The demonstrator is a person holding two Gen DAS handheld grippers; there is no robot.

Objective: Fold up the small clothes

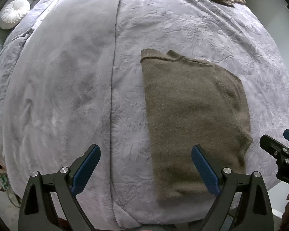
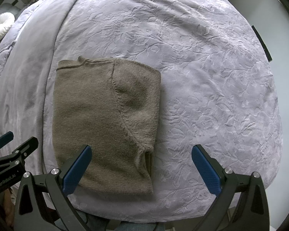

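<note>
One wide bed fills my view, covered by a pale lavender plush blanket point(image 2: 202, 77) embossed with a leafy floral pattern; a smoother velvety band runs along its left side. One olive-brown fuzzy knit sweater point(image 2: 106, 115) lies folded into a rough rectangle near the bed's near edge, its ribbed hem at the far end and a sleeve seam curving across the top layer. One white pleated round cushion point(image 2: 1, 27) sits off the far left corner. My two grippers, left gripper point(image 1: 145, 171) and right gripper point(image 2: 141, 170), hover with blue textured pads spread wide, holding nothing.
</note>
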